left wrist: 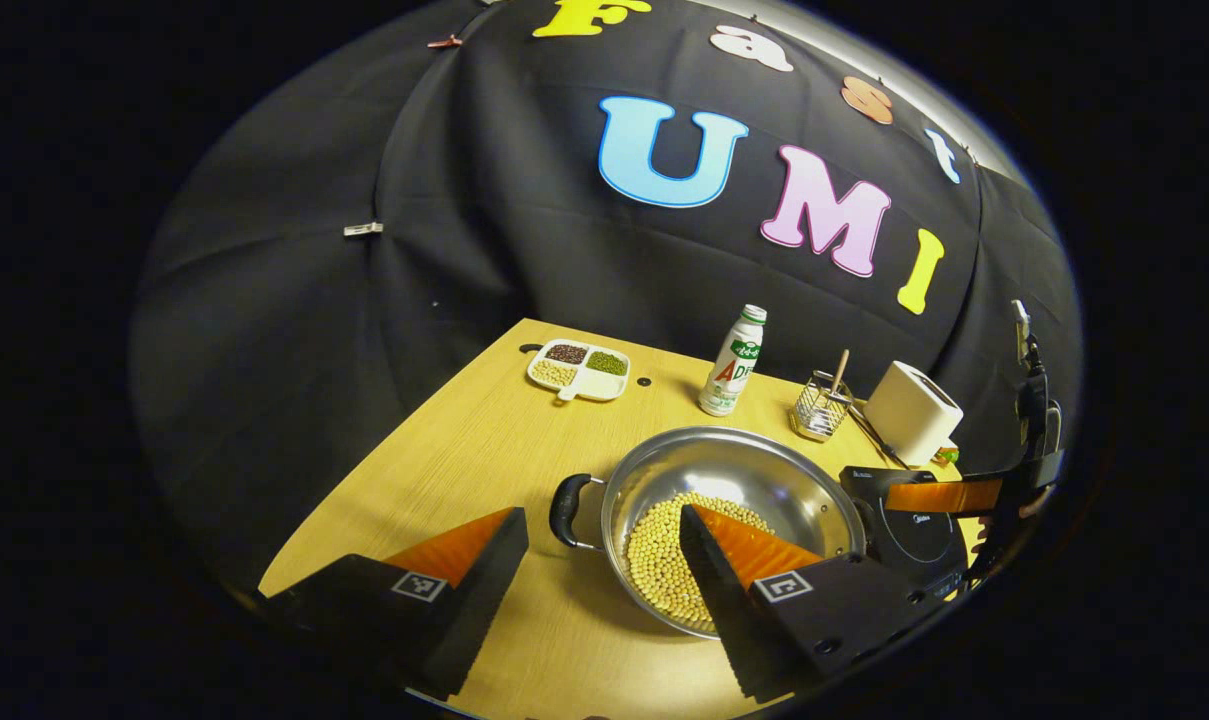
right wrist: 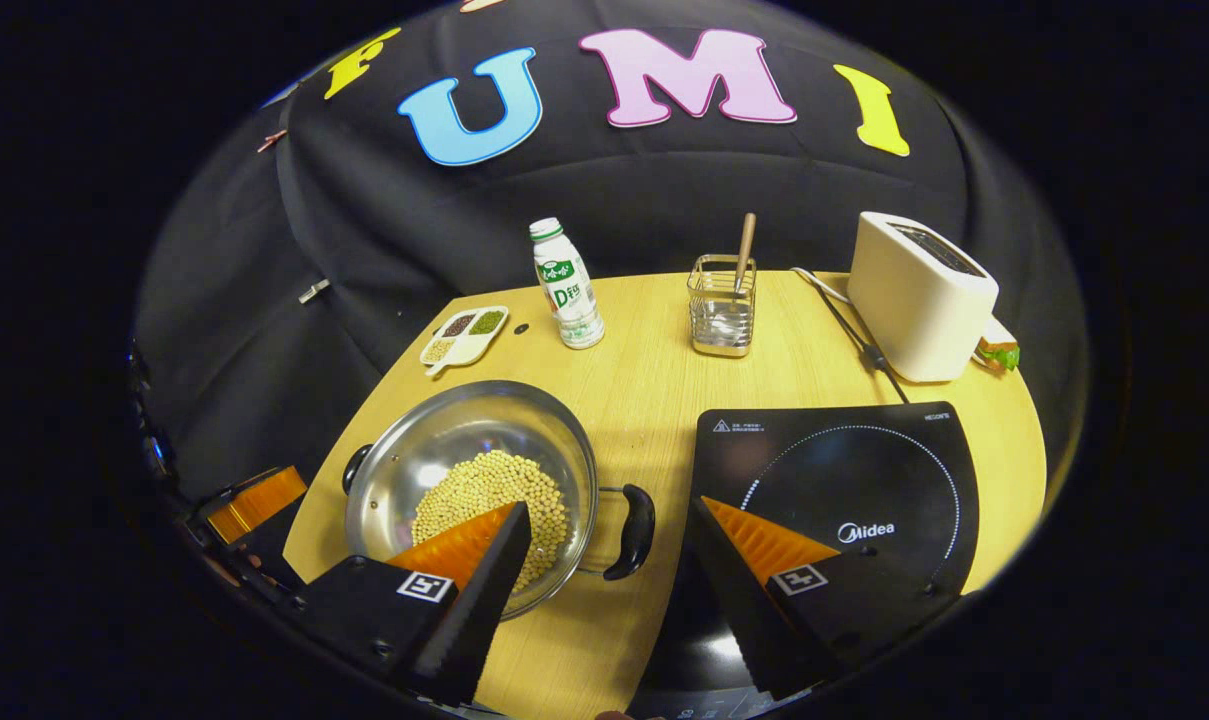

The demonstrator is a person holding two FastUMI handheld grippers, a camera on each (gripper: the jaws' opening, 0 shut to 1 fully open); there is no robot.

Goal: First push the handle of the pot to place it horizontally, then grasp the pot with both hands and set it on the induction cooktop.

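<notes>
A steel pot [left wrist: 734,465] holding yellow beans [left wrist: 654,555] stands on the wooden table, its two black handles pointing left and right. My left gripper [left wrist: 600,512] is open, straddling the pot's left handle [left wrist: 565,510], one finger outside the pot and one over the beans. In the right gripper view my right gripper [right wrist: 609,508] is open around the pot's other handle [right wrist: 636,530], beside the black induction cooktop [right wrist: 844,470]. No finger touches a handle. The pot [right wrist: 464,440] sits on the table just left of the cooktop.
Along the back of the table [right wrist: 644,400] stand a divided dish of beans [right wrist: 464,335], a white bottle [right wrist: 567,285], a wire holder with a wooden stick [right wrist: 721,305] and a white toaster [right wrist: 919,295] with its cable [right wrist: 864,345]. The cooktop's edge [left wrist: 914,545] lies close to the pot's right side.
</notes>
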